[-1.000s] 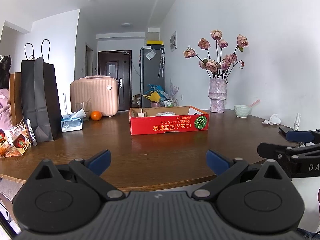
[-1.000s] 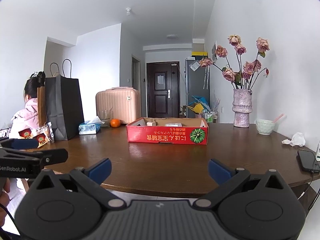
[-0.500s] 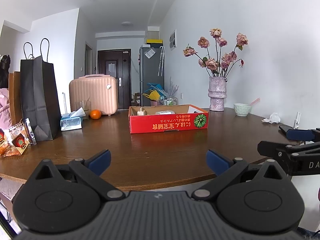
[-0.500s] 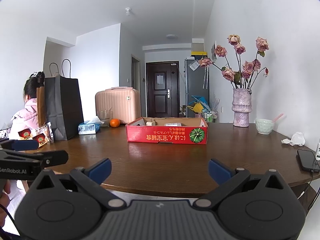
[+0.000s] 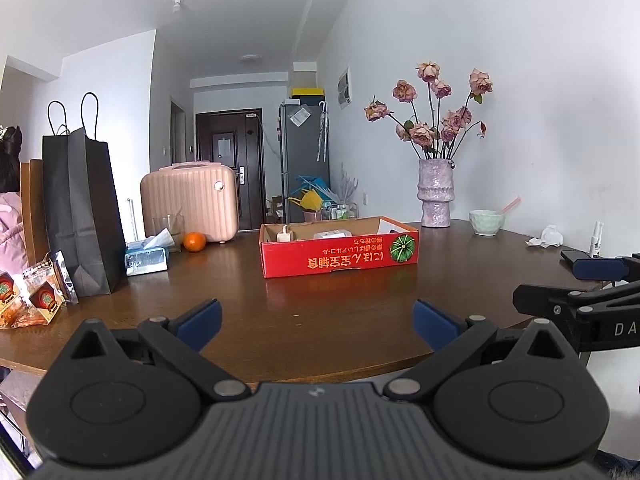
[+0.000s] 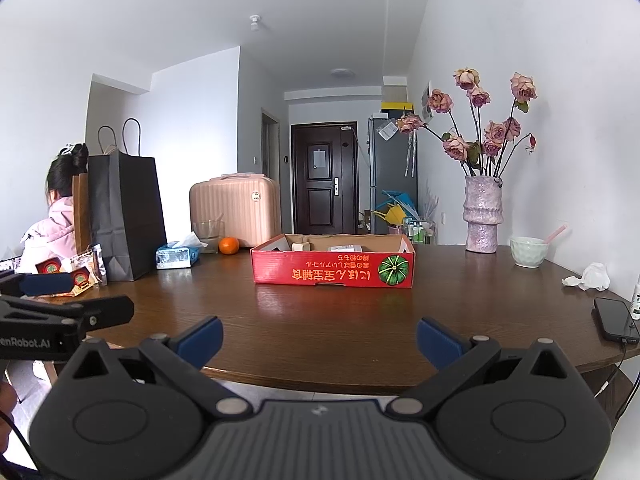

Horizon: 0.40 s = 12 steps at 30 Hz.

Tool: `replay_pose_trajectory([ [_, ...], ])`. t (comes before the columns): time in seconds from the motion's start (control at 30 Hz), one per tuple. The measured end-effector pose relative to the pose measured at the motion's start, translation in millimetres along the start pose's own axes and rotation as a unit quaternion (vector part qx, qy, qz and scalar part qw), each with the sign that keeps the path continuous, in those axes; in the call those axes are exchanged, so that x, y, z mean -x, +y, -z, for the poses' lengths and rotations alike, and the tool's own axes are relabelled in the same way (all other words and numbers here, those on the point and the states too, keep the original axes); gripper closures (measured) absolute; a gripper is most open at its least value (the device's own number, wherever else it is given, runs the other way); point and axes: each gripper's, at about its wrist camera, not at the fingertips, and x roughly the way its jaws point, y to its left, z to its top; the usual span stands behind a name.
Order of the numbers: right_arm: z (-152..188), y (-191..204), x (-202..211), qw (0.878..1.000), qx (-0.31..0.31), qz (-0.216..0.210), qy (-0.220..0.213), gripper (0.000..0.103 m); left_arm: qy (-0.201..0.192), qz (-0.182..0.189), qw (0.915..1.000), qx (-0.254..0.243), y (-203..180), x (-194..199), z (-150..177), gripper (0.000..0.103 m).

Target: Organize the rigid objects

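A shallow red cardboard box (image 5: 339, 254) (image 6: 333, 266) sits mid-table on the round brown table (image 5: 280, 304) (image 6: 340, 312). Small pale items lie inside it, a wooden block (image 5: 285, 235) at the left and a flat white one (image 6: 345, 248) near the middle. My left gripper (image 5: 316, 322) is open and empty, held at the table's near edge, well short of the box. My right gripper (image 6: 319, 338) is open and empty, also at the near edge, level with the left. Each shows at the other's side edge.
A black paper bag (image 6: 124, 216), snack packets (image 5: 36, 300), tissue pack (image 5: 146, 258), glass (image 6: 208, 234), orange (image 6: 229, 245) and pink suitcase (image 5: 190, 202) stand left. A vase of roses (image 6: 482, 220), bowl (image 6: 528, 251), crumpled tissue (image 6: 592, 276), spray bottle (image 5: 596, 243) and phone (image 6: 616, 319) stand right. A person (image 6: 52, 216) sits far left.
Both grippers have barely shifted. Both jaws stay open and nothing on the table has moved.
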Motion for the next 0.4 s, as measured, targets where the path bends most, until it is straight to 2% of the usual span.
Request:
replay_pose_trajectory([
  [0.4, 0.3, -0.1, -0.5, 1.000, 0.000, -0.001, 0.001, 0.000, -0.002, -0.004, 1.0000, -0.006, -2.5, 0.8, 0.3, 0.000],
])
